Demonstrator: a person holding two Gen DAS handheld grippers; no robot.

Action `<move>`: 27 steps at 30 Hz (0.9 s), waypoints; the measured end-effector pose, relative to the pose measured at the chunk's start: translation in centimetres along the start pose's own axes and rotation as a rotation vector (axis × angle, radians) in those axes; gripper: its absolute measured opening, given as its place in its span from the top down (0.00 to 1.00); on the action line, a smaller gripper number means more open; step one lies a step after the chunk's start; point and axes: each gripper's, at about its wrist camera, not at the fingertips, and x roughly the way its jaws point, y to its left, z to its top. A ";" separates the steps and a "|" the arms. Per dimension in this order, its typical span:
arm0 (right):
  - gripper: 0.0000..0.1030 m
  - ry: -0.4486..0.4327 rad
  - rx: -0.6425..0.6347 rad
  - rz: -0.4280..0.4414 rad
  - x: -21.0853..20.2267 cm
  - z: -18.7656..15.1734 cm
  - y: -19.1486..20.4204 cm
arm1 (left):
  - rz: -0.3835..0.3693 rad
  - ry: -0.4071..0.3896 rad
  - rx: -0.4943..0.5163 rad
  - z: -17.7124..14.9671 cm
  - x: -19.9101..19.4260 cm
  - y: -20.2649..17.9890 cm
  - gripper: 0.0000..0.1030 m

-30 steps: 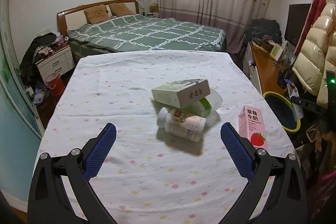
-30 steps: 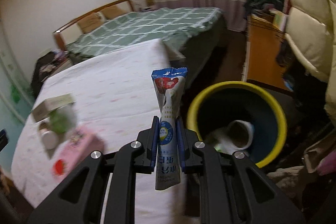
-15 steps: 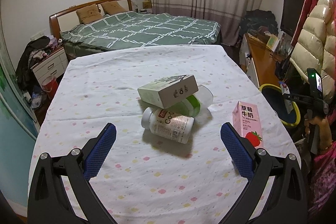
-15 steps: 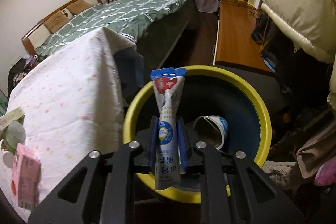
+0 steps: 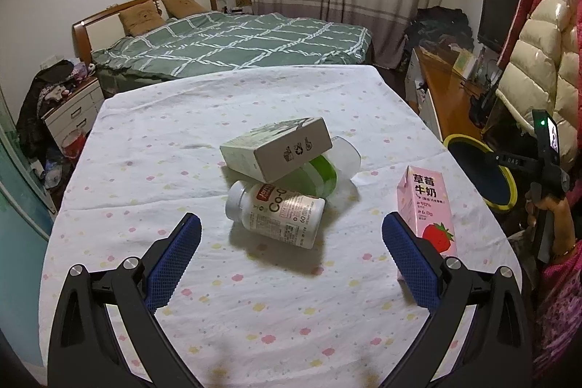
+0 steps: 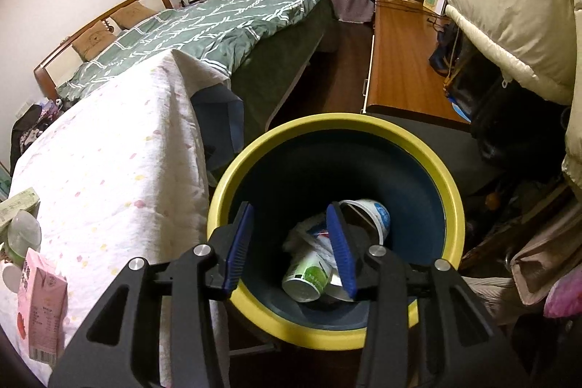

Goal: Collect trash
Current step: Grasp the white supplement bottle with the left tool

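My right gripper (image 6: 291,235) hangs over the yellow-rimmed dark bin (image 6: 254,159); its jaws are opening and nothing is between them. At the bin's bottom lie a blue and white wrapper (image 6: 318,237), a white cup (image 6: 367,213) and a green-labelled cup (image 6: 305,275). My left gripper (image 5: 291,235) stands wide open above the cloth-covered table (image 5: 182,133), a little short of a white pill bottle (image 5: 276,213). Behind the bottle a green and white box (image 5: 280,148) leans on a green-banded plastic bottle (image 5: 327,170). A pink strawberry milk carton (image 5: 429,202) stands by the right finger.
The bin (image 5: 483,170) sits on the floor off the table's right edge, beside a wooden desk (image 6: 400,60). A person's hand (image 5: 553,210) holds the other gripper there. A bed (image 5: 236,42) lies beyond the table; puffy coats (image 6: 509,6) hang at right.
The right gripper swung from the table edge to over the bin, then let go of the blue and white wrapper, which now lies in the bin. The left gripper drew slightly closer to the bottles.
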 end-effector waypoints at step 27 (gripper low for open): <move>0.60 0.017 -0.036 0.028 -0.4 -0.3 2.2 | -0.143 0.103 0.272 1.8 8.9 2.2 0.05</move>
